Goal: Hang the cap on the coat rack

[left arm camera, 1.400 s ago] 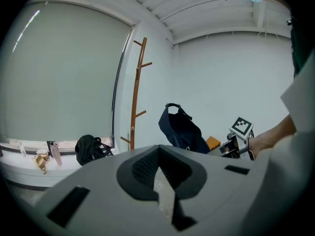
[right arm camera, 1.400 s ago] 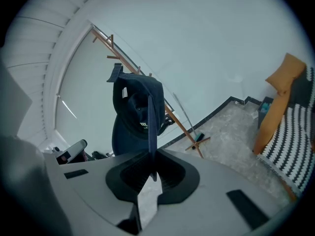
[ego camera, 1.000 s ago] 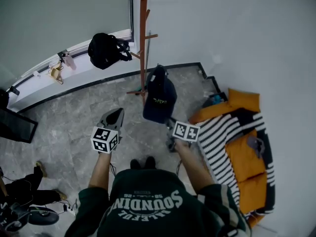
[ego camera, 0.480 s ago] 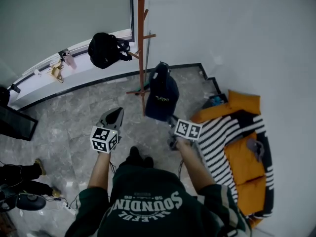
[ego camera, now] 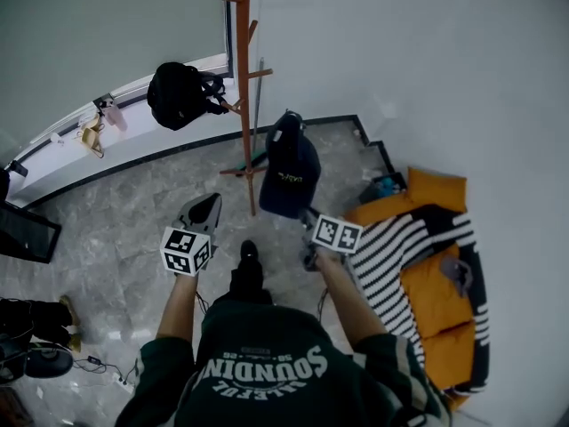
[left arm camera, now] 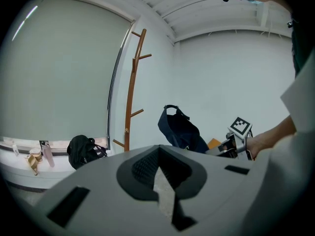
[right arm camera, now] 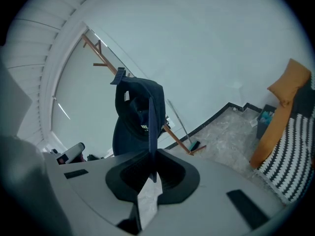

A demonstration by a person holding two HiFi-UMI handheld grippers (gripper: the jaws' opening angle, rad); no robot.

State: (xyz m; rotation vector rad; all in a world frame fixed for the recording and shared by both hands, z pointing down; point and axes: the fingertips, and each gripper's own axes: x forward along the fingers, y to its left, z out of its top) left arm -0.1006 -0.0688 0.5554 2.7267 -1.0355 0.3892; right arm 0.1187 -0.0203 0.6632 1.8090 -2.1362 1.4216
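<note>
A dark navy cap (ego camera: 289,169) hangs by its brim from my right gripper (ego camera: 308,221), which is shut on it and holds it up in front of me. In the right gripper view the brim edge stands pinched between the jaws of the right gripper (right arm camera: 150,173), and the cap (right arm camera: 137,116) fills the middle. The wooden coat rack (ego camera: 242,87) rises just left of the cap, with short pegs on its pole. My left gripper (ego camera: 204,211) sits lower left of the rack, shut and holding nothing. The left gripper view shows the rack (left arm camera: 131,97) and the cap (left arm camera: 180,130) to its right.
A black backpack (ego camera: 179,93) lies on the window ledge behind the rack. A sofa with orange cushions and a striped blanket (ego camera: 425,263) fills the right side. A thin broom handle (ego camera: 259,105) leans beside the rack. Grey marble floor (ego camera: 116,221) lies to the left.
The view has shifted toward the rack, whose pole now stands further left in the head view. The cap stays gripped in the right gripper at about the same height. Both grippers keep their states.
</note>
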